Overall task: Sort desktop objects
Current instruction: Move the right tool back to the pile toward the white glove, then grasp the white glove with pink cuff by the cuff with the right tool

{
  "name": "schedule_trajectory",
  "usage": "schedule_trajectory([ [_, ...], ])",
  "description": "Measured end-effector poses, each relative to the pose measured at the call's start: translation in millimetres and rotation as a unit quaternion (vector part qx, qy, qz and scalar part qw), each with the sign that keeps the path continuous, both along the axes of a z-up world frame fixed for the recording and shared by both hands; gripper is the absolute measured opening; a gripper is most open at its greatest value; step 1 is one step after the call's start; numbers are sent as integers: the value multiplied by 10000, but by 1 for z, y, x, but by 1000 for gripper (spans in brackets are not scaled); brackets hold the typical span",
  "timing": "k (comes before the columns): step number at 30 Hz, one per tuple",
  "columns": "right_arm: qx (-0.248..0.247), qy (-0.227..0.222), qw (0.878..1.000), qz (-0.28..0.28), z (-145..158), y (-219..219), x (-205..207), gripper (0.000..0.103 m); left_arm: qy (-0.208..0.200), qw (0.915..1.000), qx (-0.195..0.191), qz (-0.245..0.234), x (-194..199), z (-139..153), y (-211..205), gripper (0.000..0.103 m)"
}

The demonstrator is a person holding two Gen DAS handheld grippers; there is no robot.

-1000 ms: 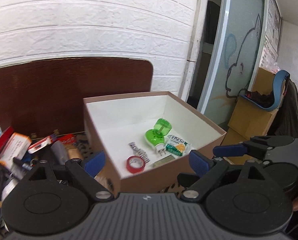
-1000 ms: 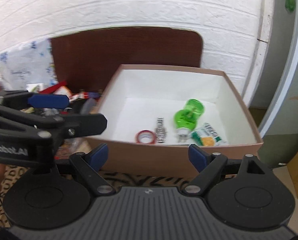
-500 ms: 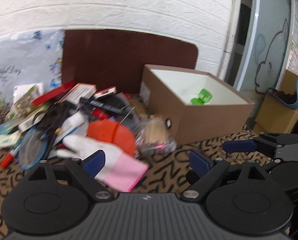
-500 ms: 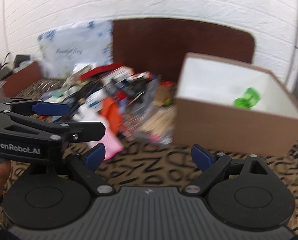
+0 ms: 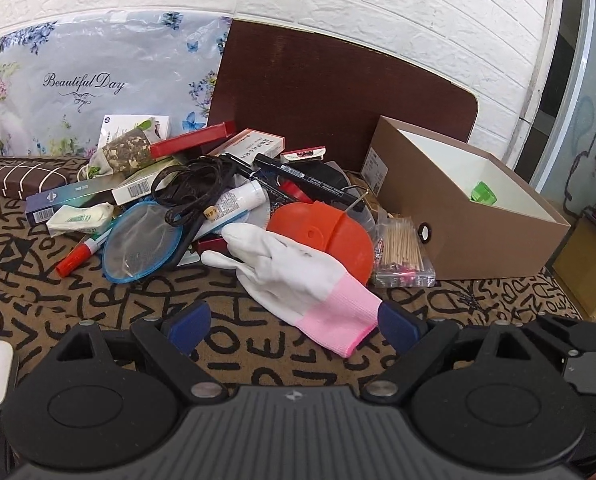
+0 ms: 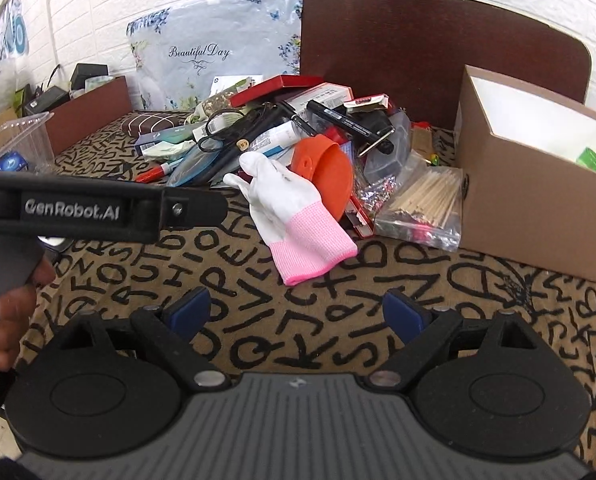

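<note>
Glove (image 5: 293, 268), white with a pink cuff (image 5: 340, 316), lies limp at the near edge of the clutter pile on the table (image 5: 77, 292), left of the box (image 5: 470, 220). It looks soft and light; pinching the cuff seems easiest. Both the left gripper (image 5: 293, 322) and the right gripper (image 6: 295, 310) are spread wide, empty.

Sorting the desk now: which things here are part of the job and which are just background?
Job:
white glove with pink cuff
orange plastic lid
clear bag of wooden sticks
black marker pen
brown cardboard box with white lining

Background:
floral plastic bag
dark brown board
white brick wall
</note>
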State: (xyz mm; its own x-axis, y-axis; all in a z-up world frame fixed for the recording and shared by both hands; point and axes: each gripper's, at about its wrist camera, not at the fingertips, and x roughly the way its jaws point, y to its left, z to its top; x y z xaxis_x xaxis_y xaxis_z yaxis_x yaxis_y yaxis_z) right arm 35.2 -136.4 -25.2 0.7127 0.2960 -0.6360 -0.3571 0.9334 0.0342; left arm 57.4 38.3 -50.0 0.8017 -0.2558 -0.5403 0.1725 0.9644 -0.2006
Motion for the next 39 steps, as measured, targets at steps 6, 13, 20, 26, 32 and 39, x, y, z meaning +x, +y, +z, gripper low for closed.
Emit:
schedule_trajectory([
  [6, -146, -158, 9998, 52, -10, 2, 14, 91, 188, 9997, -144, 2, 25, -7, -4, 93],
  [13, -244, -174, 9995, 66, -20, 5, 37, 90, 420, 9985, -319, 154, 59, -18, -4, 91],
  [20, -237, -96, 9996, 130, -28, 11, 55, 79, 662, 9960, -490, 332, 78, -29, -3, 87],
  [26, -261, 32, 9996, 141, -38, 18, 65, 66, 750, 9948, -595, 358, 91, -34, -1, 87],
  [32, -140, 261, 9985, 453, -44, 23, 70, 34, 913, 9930, -632, 405, 101, -41, 0, 64],
  [39, -95, 314, 9975, 624, -45, 29, 70, 34, 1135, 9906, -637, 418, 106, -51, 8, 37],
])
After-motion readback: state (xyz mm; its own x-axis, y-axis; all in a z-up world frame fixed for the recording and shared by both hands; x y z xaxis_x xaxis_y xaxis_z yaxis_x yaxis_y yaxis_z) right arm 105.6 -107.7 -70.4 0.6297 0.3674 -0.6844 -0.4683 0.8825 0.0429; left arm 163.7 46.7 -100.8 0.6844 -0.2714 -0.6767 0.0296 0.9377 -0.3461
